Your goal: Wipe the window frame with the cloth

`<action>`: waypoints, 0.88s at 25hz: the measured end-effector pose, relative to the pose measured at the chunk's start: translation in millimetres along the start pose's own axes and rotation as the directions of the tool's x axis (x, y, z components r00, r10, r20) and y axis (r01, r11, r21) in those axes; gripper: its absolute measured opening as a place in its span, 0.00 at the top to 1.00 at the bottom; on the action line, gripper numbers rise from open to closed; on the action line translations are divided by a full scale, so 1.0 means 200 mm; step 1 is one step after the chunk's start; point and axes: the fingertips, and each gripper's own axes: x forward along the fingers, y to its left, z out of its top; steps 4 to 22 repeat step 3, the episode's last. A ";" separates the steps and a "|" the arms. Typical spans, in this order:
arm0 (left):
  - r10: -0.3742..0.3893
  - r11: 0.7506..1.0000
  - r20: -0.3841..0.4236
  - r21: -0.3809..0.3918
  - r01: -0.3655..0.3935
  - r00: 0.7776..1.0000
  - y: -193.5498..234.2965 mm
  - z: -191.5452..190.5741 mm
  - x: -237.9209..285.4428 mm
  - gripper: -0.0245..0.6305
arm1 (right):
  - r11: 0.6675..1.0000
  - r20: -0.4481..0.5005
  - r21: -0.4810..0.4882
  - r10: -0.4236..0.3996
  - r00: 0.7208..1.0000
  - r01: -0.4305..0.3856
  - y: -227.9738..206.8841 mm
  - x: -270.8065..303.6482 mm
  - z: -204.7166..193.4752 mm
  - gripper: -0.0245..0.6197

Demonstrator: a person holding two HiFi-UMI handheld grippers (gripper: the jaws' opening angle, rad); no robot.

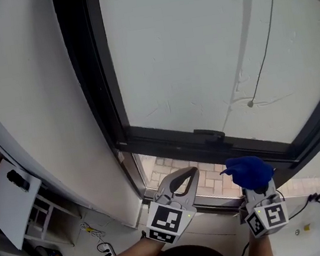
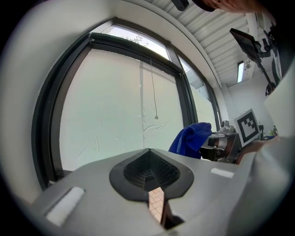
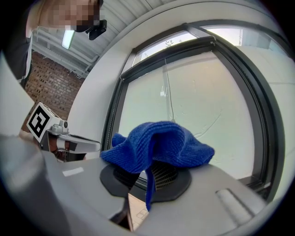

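The blue cloth (image 1: 248,171) is bunched over the tips of my right gripper (image 1: 255,180), which is shut on it, just below the window frame's dark bottom rail (image 1: 210,142). In the right gripper view the cloth (image 3: 156,143) drapes over the right gripper (image 3: 150,174), with one strand hanging between the pads. My left gripper (image 1: 193,171) is shut and holds nothing; it sits to the left of the cloth, a little below the same rail. The left gripper view shows the left gripper (image 2: 150,152) with pads meeting, the cloth (image 2: 191,138) to its right and the frame's left upright (image 2: 48,120).
A blind's pull cord (image 1: 250,103) hangs in front of the pale pane. A white wall (image 1: 33,113) curves down the left. At lower left are a white shelf (image 1: 10,200) and cables (image 1: 96,238) on the floor. Brick paving (image 1: 166,168) shows through the lower glass.
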 end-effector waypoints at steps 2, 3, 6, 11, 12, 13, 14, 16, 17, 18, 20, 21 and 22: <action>0.004 1.000 -0.002 -0.002 -0.004 1.000 0.02 0.00 -0.01 0.97 | 1.000 -0.004 0.002 -0.007 1.000 0.007 -0.01 0.00 0.00 0.87; 0.006 1.000 -0.002 -0.003 -0.006 1.000 0.02 0.00 -0.01 0.97 | 1.000 -0.006 0.002 -0.011 1.000 0.011 -0.01 0.00 0.00 0.87; 0.006 1.000 -0.002 -0.003 -0.006 1.000 0.02 0.00 -0.01 0.97 | 1.000 -0.006 0.002 -0.011 1.000 0.011 -0.01 0.00 0.00 0.87; 0.006 1.000 -0.002 -0.003 -0.006 1.000 0.02 0.00 -0.01 0.97 | 1.000 -0.006 0.002 -0.011 1.000 0.011 -0.01 0.00 0.00 0.87; 0.006 1.000 -0.002 -0.003 -0.006 1.000 0.02 0.00 -0.01 0.97 | 1.000 -0.006 0.002 -0.011 1.000 0.011 -0.01 0.00 0.00 0.87; 0.006 1.000 -0.002 -0.003 -0.006 1.000 0.02 0.00 -0.01 0.97 | 1.000 -0.006 0.002 -0.011 1.000 0.011 -0.01 0.00 0.00 0.87; 0.006 1.000 -0.002 -0.003 -0.006 1.000 0.02 0.00 -0.01 0.97 | 1.000 -0.006 0.002 -0.011 1.000 0.011 -0.01 0.00 0.00 0.87; 0.006 1.000 -0.002 -0.003 -0.006 1.000 0.02 0.00 -0.01 0.97 | 1.000 -0.006 0.002 -0.011 1.000 0.011 -0.01 0.00 0.00 0.87; 0.006 1.000 -0.002 -0.003 -0.006 1.000 0.02 0.00 -0.01 0.97 | 1.000 -0.006 0.002 -0.011 1.000 0.011 -0.01 0.00 0.00 0.87; 0.006 1.000 -0.002 -0.003 -0.006 1.000 0.02 0.00 -0.01 0.97 | 1.000 -0.006 0.002 -0.011 1.000 0.011 -0.01 0.00 0.00 0.87; 0.006 1.000 -0.002 -0.003 -0.006 1.000 0.02 0.00 -0.01 0.97 | 1.000 -0.006 0.002 -0.011 1.000 0.011 -0.01 0.00 0.00 0.87; 0.006 1.000 -0.002 -0.003 -0.006 1.000 0.02 0.00 -0.01 0.97 | 1.000 -0.006 0.002 -0.011 1.000 0.011 -0.01 0.00 0.00 0.87; 0.006 1.000 -0.002 -0.003 -0.006 1.000 0.02 0.00 -0.01 0.97 | 1.000 -0.006 0.002 -0.011 1.000 0.011 -0.01 0.00 0.00 0.87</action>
